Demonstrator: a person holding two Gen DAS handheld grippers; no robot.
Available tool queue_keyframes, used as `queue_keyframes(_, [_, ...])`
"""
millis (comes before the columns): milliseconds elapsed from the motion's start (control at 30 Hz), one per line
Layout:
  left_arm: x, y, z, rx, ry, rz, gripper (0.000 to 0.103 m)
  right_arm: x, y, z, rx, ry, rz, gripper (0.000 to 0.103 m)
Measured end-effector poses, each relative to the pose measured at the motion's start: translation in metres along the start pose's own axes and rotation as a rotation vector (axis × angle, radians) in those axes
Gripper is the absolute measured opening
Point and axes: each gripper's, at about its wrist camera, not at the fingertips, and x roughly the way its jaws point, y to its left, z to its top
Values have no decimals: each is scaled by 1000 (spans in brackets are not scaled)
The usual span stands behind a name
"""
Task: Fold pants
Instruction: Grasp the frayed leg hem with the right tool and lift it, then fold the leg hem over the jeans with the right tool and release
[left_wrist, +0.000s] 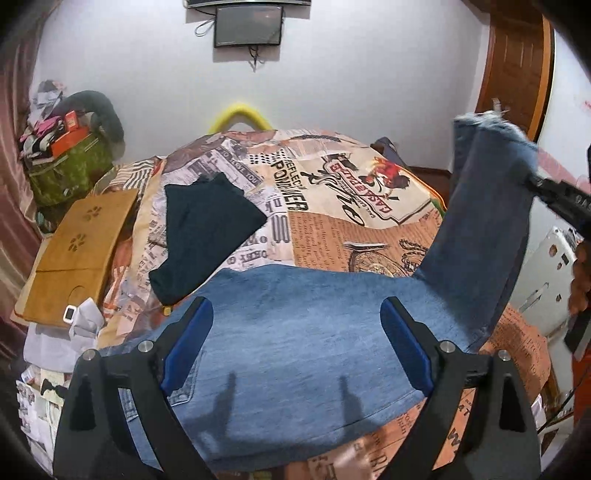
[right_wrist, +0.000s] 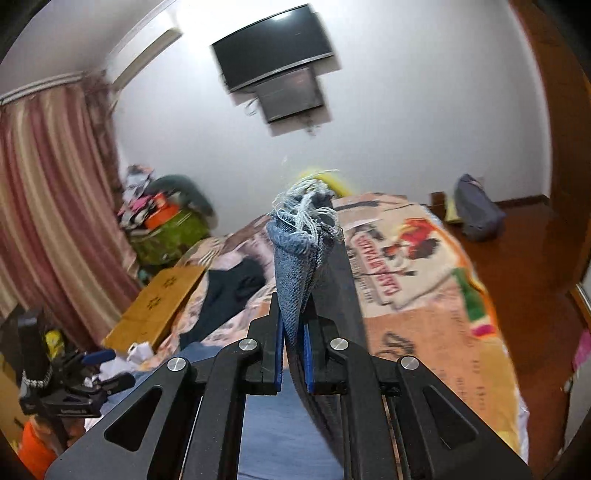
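Note:
Blue denim pants lie on a bed covered with a printed newspaper-pattern sheet. My left gripper is open, its blue pads either side of the pants' upper part, just above the cloth. My right gripper is shut on the frayed leg end of the pants and holds it up in the air. In the left wrist view that lifted leg rises at the right, pinched by the right gripper.
A folded dark garment lies on the sheet beyond the pants. A wooden lap tray rests at the bed's left edge. A green bag with clutter stands at the left wall. A wooden door is at the right.

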Motion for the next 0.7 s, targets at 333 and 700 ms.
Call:
queue_keyframes(333, [-12, 38, -18, -63, 14, 27, 93, 76, 67, -50, -110, 217, 116, 8])
queue_keyframes(700, [-8, 56, -34, -99, 48, 53, 93, 114, 112, -119, -245, 482, 153, 17])
